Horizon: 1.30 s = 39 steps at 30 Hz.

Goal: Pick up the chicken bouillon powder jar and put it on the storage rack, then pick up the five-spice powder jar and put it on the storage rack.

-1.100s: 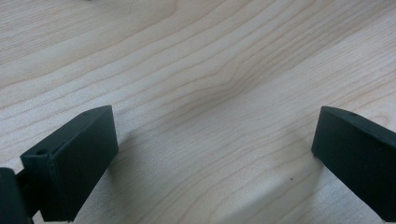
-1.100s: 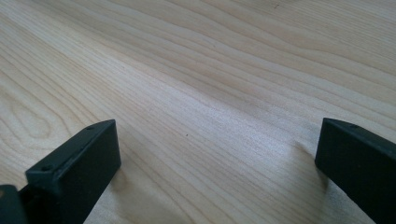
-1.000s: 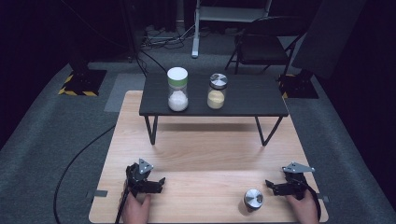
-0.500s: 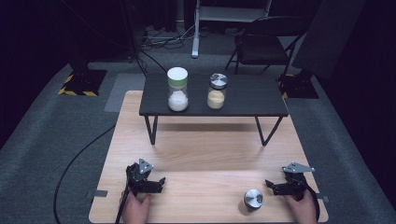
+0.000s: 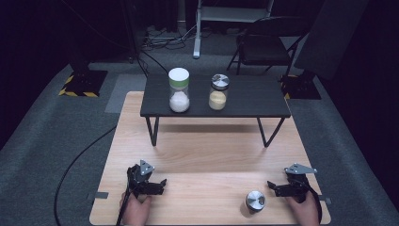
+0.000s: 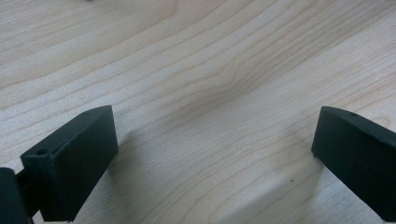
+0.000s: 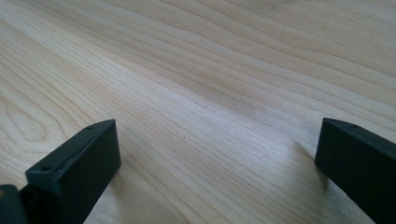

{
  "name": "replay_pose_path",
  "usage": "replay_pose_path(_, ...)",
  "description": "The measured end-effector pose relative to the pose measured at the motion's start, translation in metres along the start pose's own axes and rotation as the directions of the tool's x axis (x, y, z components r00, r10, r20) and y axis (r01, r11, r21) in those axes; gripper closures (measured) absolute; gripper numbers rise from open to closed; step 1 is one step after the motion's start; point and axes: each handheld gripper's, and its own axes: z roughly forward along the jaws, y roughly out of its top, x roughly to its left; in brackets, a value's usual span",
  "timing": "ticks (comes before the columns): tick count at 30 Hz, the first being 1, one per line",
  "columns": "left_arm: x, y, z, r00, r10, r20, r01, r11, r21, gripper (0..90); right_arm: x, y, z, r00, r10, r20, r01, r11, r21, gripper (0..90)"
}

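Light wood worktop [image 5: 211,155] on grey carpet, dark room, black chair [image 5: 263,47] behind. Small black table [image 5: 214,96] on it carries a white-lidded jar [image 5: 179,89] and a metal-lidded jar [image 5: 219,92]. Left gripper [image 5: 160,184] rests low at near left, jaws wide, empty. Right gripper [image 5: 273,187] at near right, jaws wide, empty, just beside a metal lid [image 5: 255,200]. Hands cut off at bottom edge.
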Motion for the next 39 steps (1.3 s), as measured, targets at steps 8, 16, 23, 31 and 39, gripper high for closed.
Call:
replay_pose_path(8, -0.0001, 0.0, 0.0, 1.0, 0.002, 0.0, -0.002, 1.0, 0.0, 0.3, 0.0, 0.0, 0.0, 1.0, 0.0, 0.0, 0.0, 1.0, 0.0, 0.0)
replay_pose_path(16, 0.0, -0.0004, -0.0001, 1.0, 0.004, 0.004, -0.004, 1.0, -0.001, 0.3, 0.0, 0.0001, 0.0, 1.0, 0.0, 0.0, 0.0, 1.0, 0.0, 0.0)
replay_pose_path(23, -0.0002, 0.0002, 0.0, 1.0, 0.004, 0.002, -0.004, 1.0, 0.001, 0.3, -0.0001, 0.0002, 0.0, 1.0, 0.0, -0.001, 0.0, 1.0, 0.0, 0.0)
replay_pose_path(31, -0.0002, 0.0002, 0.0, 1.0, 0.003, 0.002, -0.003, 1.0, 0.001, 0.3, -0.0006, 0.0001, -0.0001, 1.0, -0.001, -0.003, 0.001, 1.0, 0.0, 0.1)
replay_pose_path(39, -0.0001, 0.0002, 0.0, 1.0, 0.004, 0.002, -0.004, 1.0, 0.001, 0.3, 0.0024, -0.0015, -0.0012, 0.9998, 0.015, 0.014, -0.015, 1.0, -0.006, 2.0)
